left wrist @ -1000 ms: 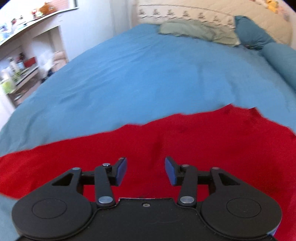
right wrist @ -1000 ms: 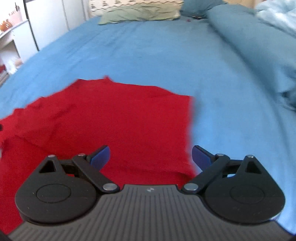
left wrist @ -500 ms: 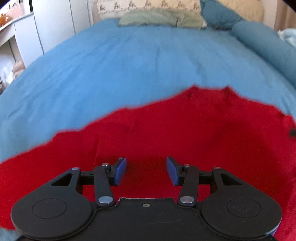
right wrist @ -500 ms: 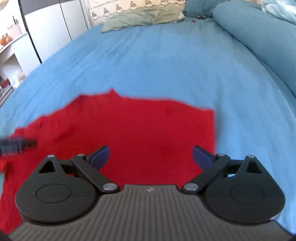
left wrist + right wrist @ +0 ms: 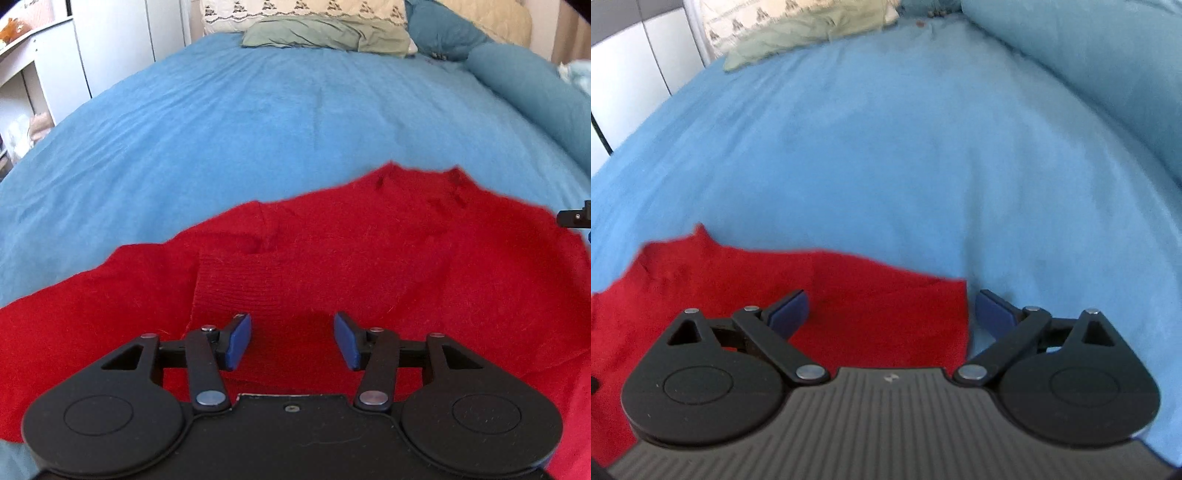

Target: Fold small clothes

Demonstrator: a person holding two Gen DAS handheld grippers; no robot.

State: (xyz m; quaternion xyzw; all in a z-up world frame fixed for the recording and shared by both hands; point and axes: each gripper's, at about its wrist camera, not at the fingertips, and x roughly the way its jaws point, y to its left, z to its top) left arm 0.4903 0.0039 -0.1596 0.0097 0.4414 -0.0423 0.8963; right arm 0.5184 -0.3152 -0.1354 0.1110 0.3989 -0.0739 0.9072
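Observation:
A red knitted garment (image 5: pixel 369 258) lies spread on the blue bedspread (image 5: pixel 258 110). A ribbed cuff or hem part (image 5: pixel 240 288) lies folded on it just ahead of my left gripper (image 5: pixel 292 340), which is open and empty, low over the cloth. In the right wrist view the garment (image 5: pixel 868 306) shows its right edge and far corner. My right gripper (image 5: pixel 891 312) is open wide and empty, its jaws on either side of that right edge. A bit of the right gripper (image 5: pixel 574 218) shows at the far right of the left wrist view.
Pillows (image 5: pixel 325 33) lie at the head of the bed. A rolled blue duvet (image 5: pixel 535 92) runs along the right side, also in the right wrist view (image 5: pixel 1089 55). White cupboards and shelves (image 5: pixel 44 66) stand to the left of the bed.
Both grippers have moved forward and lower over the garment. The left view swung right and now shows the ribbed part. The right gripper has moved to the garment's right edge. Both stayed open.

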